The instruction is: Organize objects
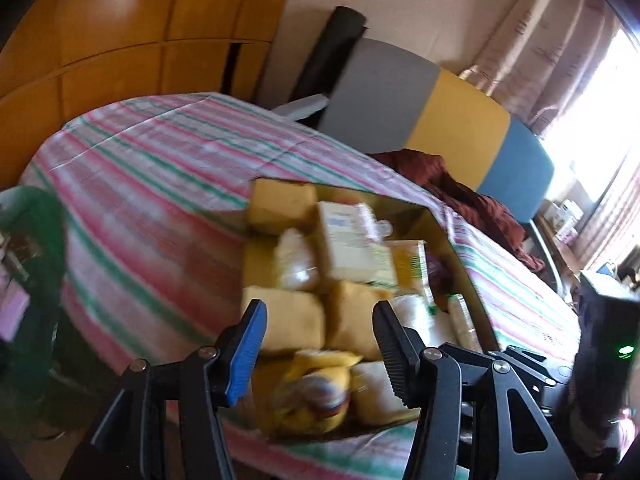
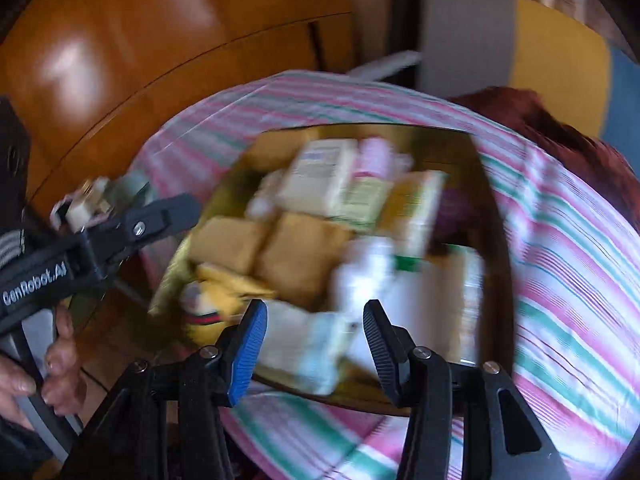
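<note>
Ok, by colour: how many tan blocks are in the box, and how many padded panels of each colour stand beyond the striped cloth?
Tan blocks: 3
Grey panel: 1
Yellow panel: 1
Blue panel: 1
Total: 6

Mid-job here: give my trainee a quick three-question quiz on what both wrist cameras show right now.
1. True or false: the gold box sits on a striped cloth.
2. The left gripper holds: A) a sponge B) a carton C) nothing.
3. Fill in: the dark red cloth lies on the far side of the box, beside a grey, yellow and ____ panel.

Key: 1 true; 2 C, jaws apart with nothing between the pads; 3 blue.
</note>
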A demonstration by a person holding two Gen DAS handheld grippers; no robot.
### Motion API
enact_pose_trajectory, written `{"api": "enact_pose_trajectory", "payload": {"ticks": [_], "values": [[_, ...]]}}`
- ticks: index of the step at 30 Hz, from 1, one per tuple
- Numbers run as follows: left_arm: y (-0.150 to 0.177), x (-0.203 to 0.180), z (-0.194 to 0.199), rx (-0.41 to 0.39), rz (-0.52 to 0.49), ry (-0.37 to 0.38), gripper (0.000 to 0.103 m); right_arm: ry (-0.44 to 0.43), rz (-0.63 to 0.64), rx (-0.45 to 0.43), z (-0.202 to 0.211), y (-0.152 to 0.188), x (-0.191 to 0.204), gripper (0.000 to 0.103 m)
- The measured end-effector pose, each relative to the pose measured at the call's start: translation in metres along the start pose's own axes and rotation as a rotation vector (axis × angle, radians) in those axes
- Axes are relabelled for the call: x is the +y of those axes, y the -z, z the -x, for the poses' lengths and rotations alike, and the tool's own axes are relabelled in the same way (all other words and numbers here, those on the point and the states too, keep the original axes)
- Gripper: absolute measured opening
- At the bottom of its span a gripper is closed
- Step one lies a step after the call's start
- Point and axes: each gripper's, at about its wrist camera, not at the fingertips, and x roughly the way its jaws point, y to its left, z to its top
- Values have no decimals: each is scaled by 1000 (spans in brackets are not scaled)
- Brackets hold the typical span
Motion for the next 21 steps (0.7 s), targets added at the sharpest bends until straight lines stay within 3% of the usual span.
{"api": "enact_pose_trajectory", "payload": {"ticks": [2,6,21], "values": [[6,9,4,2,3,-19,56,50,11,51,-17,2,4,50],[18,11,9,-1,-24,-51,56,46,-24,35,-22,1,-3,50],[33,-18,38,-107,-148,-169,83,96,-77,-19,-1,11,-2,57]]}}
